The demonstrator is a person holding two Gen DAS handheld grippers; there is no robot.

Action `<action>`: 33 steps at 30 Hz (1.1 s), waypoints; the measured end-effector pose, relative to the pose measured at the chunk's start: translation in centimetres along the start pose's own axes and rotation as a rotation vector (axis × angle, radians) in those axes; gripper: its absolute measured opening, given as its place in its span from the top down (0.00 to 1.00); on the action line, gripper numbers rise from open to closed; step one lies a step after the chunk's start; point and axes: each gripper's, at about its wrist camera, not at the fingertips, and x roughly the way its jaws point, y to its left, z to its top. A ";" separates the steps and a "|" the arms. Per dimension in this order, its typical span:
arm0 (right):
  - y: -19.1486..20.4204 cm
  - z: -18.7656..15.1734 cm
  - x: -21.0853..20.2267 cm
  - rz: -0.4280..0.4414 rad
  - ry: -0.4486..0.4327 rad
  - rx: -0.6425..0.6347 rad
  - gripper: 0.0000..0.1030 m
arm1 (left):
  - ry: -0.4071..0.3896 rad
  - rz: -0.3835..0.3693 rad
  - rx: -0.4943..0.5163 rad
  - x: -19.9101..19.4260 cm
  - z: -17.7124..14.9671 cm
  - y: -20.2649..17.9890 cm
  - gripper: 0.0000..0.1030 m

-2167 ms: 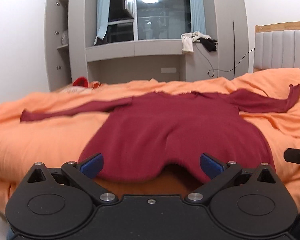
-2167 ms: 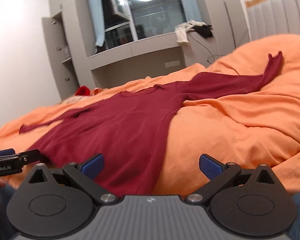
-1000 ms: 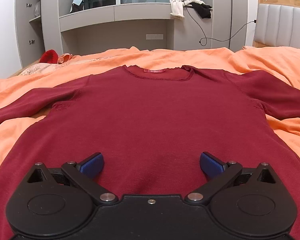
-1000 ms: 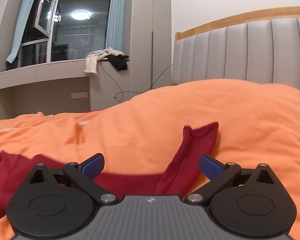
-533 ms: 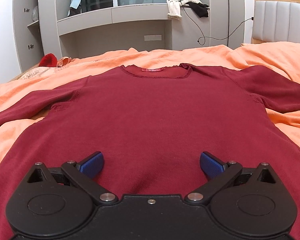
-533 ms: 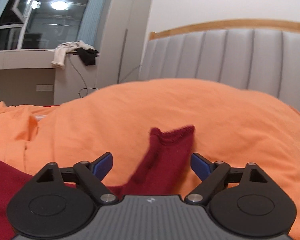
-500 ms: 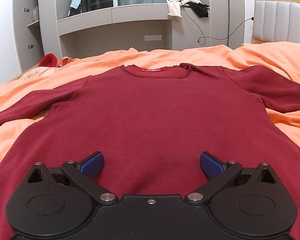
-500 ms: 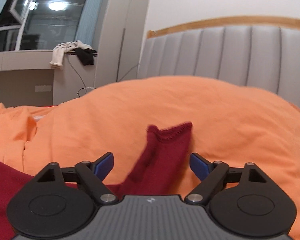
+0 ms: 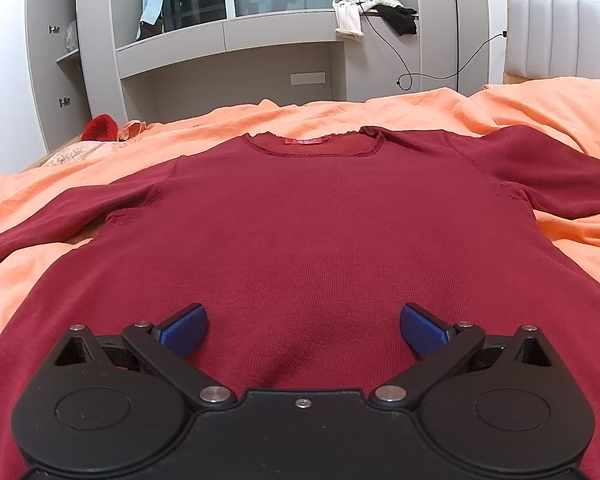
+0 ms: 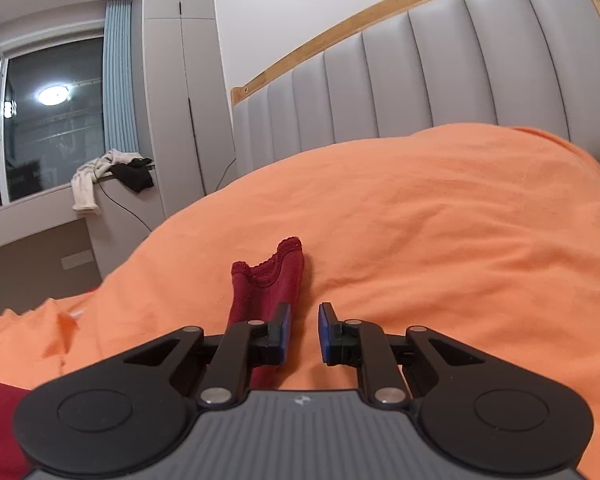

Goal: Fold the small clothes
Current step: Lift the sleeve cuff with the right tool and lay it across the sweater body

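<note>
A dark red long-sleeved top (image 9: 308, 216) lies flat, front up, on the orange bedspread (image 9: 28, 288), neckline away from me. My left gripper (image 9: 303, 326) is open over its lower hem, blue pads (image 9: 184, 326) wide apart, holding nothing. In the right wrist view the top's right sleeve cuff (image 10: 270, 280) lies on the orange bedspread (image 10: 440, 240). My right gripper (image 10: 303, 334) is at the cuff with its jaws nearly closed; a narrow gap shows between the pads (image 10: 285, 330), and the sleeve lies under the left pad rather than clearly between them.
A grey padded headboard (image 10: 420, 88) stands behind the bed on the right. A grey desk and cupboard unit (image 9: 228, 40) with clothes (image 9: 352, 16) and a cable on it faces the bed. A red item (image 9: 100, 127) lies at the far left edge.
My right gripper has narrowed from wide open to nearly closed and has moved forward over the sleeve cuff. My left gripper has stayed open over the hem.
</note>
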 end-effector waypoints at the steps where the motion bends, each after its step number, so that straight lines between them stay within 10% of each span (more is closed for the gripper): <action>1: 0.0 0.0 0.1 0.024 0.009 -0.008 0.81 | 0.000 0.001 0.001 0.0 0.0 0.0 0.00; 4: 0.8 -0.1 0.3 0.076 -0.004 -0.044 0.49 | -0.003 0.008 0.008 0.0 -0.1 -0.1 0.00; 12: 4.0 0.0 3.3 0.073 0.003 -0.089 0.32 | -0.023 0.021 0.023 -0.1 -0.4 -0.3 0.00; 14: 4.3 -0.4 4.1 0.060 0.022 -0.094 0.37 | -0.025 0.022 0.025 -0.1 -0.5 -0.4 0.00; 17: 4.7 -0.9 4.6 0.039 0.055 -0.120 0.83 | -0.025 0.021 0.024 -0.1 -0.5 -0.3 0.00; 33: -6.9 0.0 -1.1 0.134 0.171 0.322 0.97 | -0.035 0.042 0.049 -0.2 -0.7 -0.9 0.00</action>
